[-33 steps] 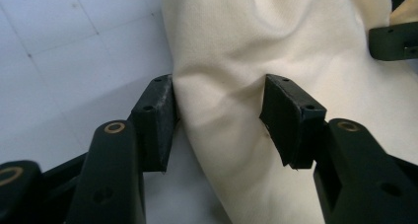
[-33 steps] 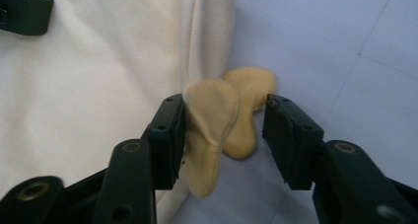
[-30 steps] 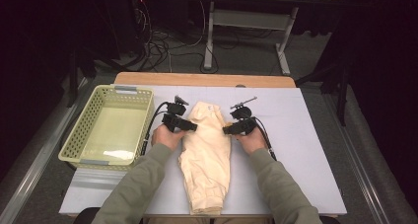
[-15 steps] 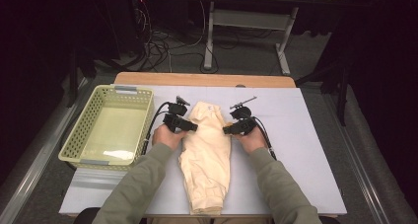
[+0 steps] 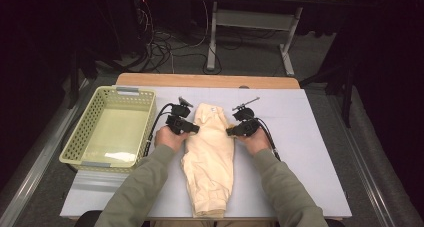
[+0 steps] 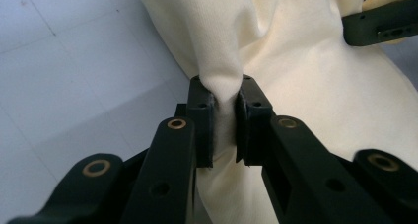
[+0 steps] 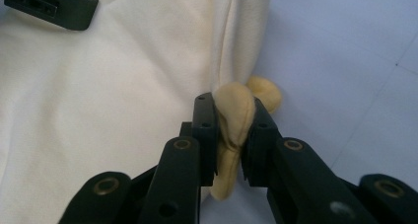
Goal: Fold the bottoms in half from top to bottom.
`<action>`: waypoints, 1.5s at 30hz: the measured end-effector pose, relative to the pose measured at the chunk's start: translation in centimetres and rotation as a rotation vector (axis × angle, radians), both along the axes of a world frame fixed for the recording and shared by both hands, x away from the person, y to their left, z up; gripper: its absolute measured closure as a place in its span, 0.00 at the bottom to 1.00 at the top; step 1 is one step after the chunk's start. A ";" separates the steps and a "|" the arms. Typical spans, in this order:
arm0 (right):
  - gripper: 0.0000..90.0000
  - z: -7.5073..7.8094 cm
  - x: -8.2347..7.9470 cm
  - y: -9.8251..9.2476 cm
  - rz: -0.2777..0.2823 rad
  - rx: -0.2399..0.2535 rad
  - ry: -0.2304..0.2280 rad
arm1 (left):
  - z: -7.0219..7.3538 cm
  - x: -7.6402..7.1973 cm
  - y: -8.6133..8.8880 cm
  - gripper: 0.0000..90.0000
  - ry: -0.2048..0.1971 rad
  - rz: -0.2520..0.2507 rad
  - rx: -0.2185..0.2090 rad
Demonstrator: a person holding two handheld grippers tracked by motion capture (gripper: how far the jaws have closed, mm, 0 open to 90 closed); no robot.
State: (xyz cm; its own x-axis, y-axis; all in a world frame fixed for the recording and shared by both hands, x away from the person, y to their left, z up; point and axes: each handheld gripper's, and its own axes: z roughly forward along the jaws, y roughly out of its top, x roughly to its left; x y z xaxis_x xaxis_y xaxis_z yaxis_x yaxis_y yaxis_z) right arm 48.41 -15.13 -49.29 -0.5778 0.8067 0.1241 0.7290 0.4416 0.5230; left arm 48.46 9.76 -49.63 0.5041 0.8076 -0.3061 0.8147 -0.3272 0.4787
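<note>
A cream garment (image 5: 209,159), folded into a long narrow bundle, lay flat on the pale grey table (image 5: 310,152), just to the right of a yellow-green basket (image 5: 111,132) that stood at the table's left side. The garment's far end, with a small white label (image 5: 213,109) at the neckline, pointed away from the person; its near end reached almost to the table's front edge.

The person held a black gripper in each hand, one on either side of the garment's upper part. The left gripper (image 5: 192,130), on the side nearer the basket, had just been closing its jaws, and in the left gripper view they were clamped on a raised pinch of the cloth's edge (image 6: 224,93). The right gripper (image 5: 230,132), on the side away from the basket, had likewise just been closing, and in the right gripper view its jaws squeezed a thick rolled fold of the fabric (image 7: 235,115) at that edge.

The cloth looked soft, light and limp: it bunched and creased wherever the pads bit in. By that showing it would sag and swing between the two holds, and thin layers might slip free. The doubled, thicker edges near the shoulders, level with each other, seemed the soundest places to grip, as both grippers did.
</note>
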 end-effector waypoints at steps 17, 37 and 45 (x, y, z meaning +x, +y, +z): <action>0.94 0.1 0.3 -0.1 0.050 0.028 0.025 | 0.2 0.5 0.0 0.89 0.030 -0.065 -0.029; 0.84 1.3 0.3 -1.3 0.061 0.068 0.005 | 1.9 1.2 0.1 0.89 0.001 -0.090 -0.068; 0.71 1.3 0.6 -1.2 0.054 0.067 0.022 | 1.9 1.3 0.3 0.89 0.005 -0.091 -0.072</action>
State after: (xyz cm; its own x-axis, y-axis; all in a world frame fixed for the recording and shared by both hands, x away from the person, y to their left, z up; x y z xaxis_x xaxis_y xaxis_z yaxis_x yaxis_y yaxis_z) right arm 49.00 -16.37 -47.99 -0.6167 0.7638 0.1906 0.7169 0.4450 0.5367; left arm 49.78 10.07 -47.68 0.5725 0.7345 -0.3643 0.7857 -0.3645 0.4998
